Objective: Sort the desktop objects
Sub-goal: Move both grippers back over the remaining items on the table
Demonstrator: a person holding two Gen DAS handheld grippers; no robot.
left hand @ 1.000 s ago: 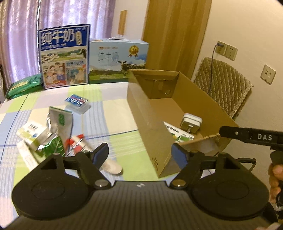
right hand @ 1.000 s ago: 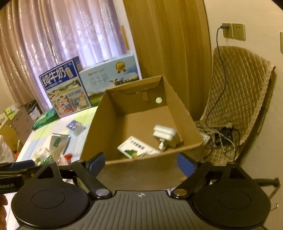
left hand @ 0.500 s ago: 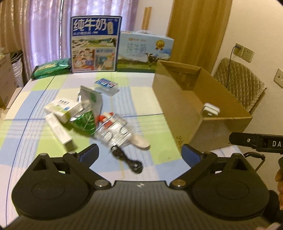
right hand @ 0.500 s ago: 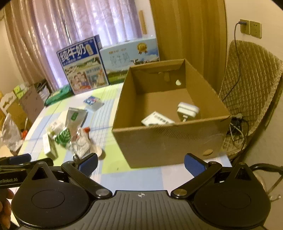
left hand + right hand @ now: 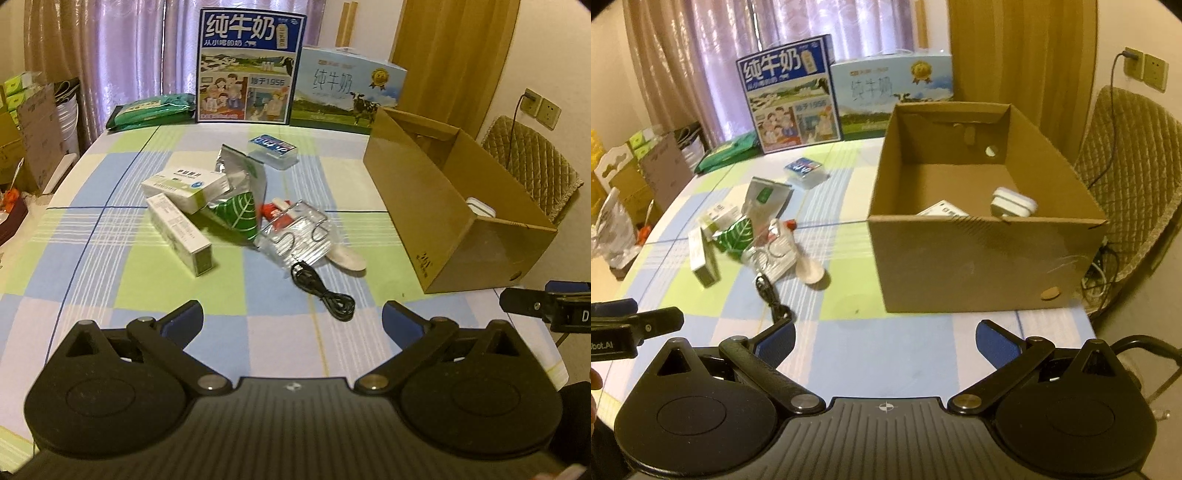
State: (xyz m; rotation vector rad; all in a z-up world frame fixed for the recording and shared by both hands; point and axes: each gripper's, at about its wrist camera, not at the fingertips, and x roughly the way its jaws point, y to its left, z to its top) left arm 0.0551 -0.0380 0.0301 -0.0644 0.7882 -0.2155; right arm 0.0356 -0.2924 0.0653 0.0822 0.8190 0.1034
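An open cardboard box [image 5: 454, 206] [image 5: 979, 258] stands at the table's right side; a white charger [image 5: 1014, 201] and a small white packet [image 5: 943, 209] lie inside. Left of it is a loose heap: two white medicine boxes [image 5: 184, 184], a long white carton [image 5: 181, 232], a silver and green pouch [image 5: 240, 199], a clear plastic pack [image 5: 299, 236], a wooden spoon [image 5: 347, 258], a coiled black cable [image 5: 325, 291] and a blue card case [image 5: 273, 149]. My left gripper [image 5: 291, 321] is open, well short of the cable. My right gripper [image 5: 884, 338] is open before the box's near wall.
Two milk cartons [image 5: 251, 66] [image 5: 347, 96] and a green pack [image 5: 151, 110] line the table's far edge. A quilted chair [image 5: 1126, 177] stands right of the box, with wall sockets and cables behind. Stacked boxes sit off the table's left. The checked tablecloth [image 5: 147, 280] shows between heap and grippers.
Both grippers have drawn back and upward from the box, so the whole heap and the table's near part have come into view. Both stay open with nothing held.
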